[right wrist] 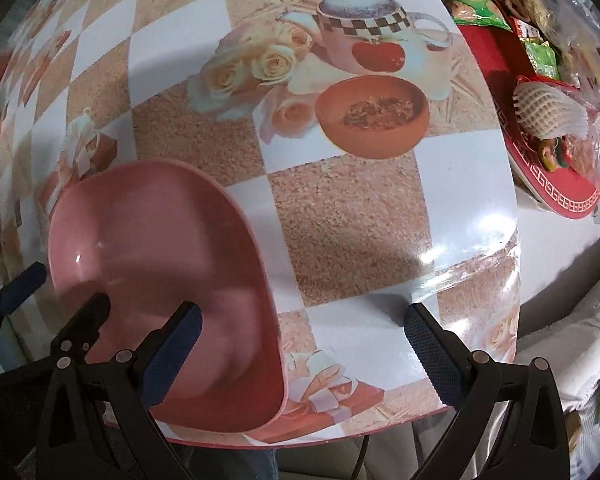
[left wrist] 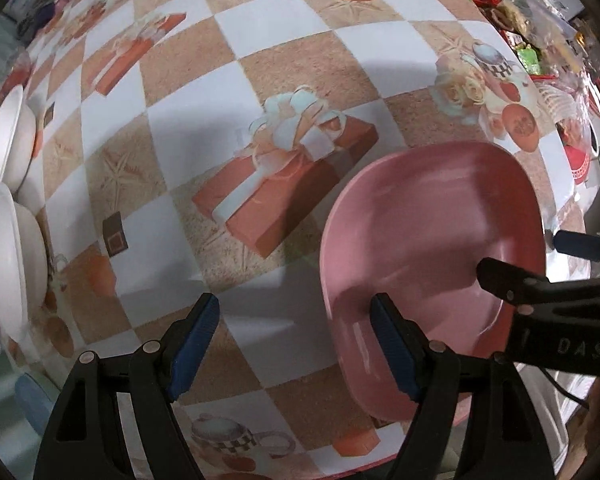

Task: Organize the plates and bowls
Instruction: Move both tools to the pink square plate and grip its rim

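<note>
A pink bowl sits near the table's front edge; it also shows in the right wrist view. My left gripper is open, its right finger over the bowl's near rim, its left finger over the tablecloth. My right gripper is open, its left finger over the bowl's right side, its right finger over the tablecloth. In the left wrist view the right gripper's fingers reach across the bowl from the right. Two white bowls lie at the left edge.
The table has a checkered cloth printed with gift boxes and teacups. A red tray with snack packets and foam netting stands at the right. Snack clutter shows at the far right. The table's front edge runs just ahead of both grippers.
</note>
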